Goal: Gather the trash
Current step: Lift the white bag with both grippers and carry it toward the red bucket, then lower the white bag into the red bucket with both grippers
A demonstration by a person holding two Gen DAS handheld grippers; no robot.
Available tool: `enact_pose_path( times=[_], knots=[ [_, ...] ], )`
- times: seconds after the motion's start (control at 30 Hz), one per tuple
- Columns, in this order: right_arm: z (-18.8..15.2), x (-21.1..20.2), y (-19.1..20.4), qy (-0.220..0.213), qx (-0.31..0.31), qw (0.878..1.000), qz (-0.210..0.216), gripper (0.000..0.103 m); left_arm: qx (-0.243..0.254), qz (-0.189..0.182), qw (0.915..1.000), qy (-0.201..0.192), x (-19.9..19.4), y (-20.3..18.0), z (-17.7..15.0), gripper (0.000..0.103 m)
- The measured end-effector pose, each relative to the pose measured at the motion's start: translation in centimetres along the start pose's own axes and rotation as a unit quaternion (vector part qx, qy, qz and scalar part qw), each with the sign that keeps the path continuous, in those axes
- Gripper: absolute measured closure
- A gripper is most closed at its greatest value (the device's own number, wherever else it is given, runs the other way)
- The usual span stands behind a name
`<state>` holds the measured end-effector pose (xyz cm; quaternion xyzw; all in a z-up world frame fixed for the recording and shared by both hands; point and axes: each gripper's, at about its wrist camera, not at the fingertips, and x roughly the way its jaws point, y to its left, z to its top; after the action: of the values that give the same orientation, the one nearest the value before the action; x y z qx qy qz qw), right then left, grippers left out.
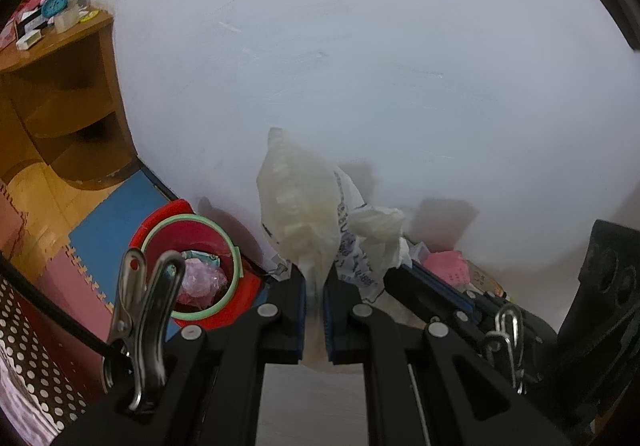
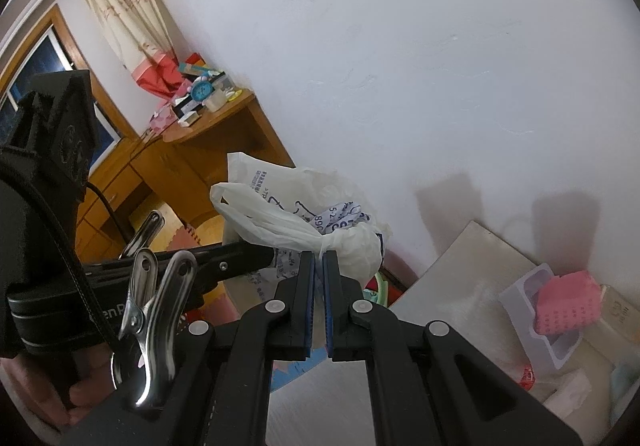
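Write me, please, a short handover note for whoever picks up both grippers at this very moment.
Left gripper: shut on the white plastic bag, pinching one bunched part of it.
Right gripper: shut on the same bag, at its gathered neck; the bag hangs in the air between the two, close to the white wall.
Red bin: on the floor, below and left of the bag, with pink trash already inside.
Done: bag lifted and bunched.
Left: probably close the bag or drop it in the bin; loose items remain on the grey surface, including a pink sponge.
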<state>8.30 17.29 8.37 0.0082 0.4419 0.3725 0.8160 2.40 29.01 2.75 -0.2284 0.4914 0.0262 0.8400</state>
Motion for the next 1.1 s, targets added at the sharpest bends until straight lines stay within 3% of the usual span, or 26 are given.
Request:
enact_pose_path(
  times=[0.4,1.1],
  knots=[
    [2.1,5.0,2.8,0.034,-0.032,0.999,0.004,0.098,-0.038,0.004,0.9992,0.006,1.3,3.5,1.2,0.096],
    [2.2,17.9,5.0,0.130,-0.093,0.987,-0.028,0.098,-0.117,-0.014,0.9912,0.061,8.2,12.7,2.8,0.096]
  ],
)
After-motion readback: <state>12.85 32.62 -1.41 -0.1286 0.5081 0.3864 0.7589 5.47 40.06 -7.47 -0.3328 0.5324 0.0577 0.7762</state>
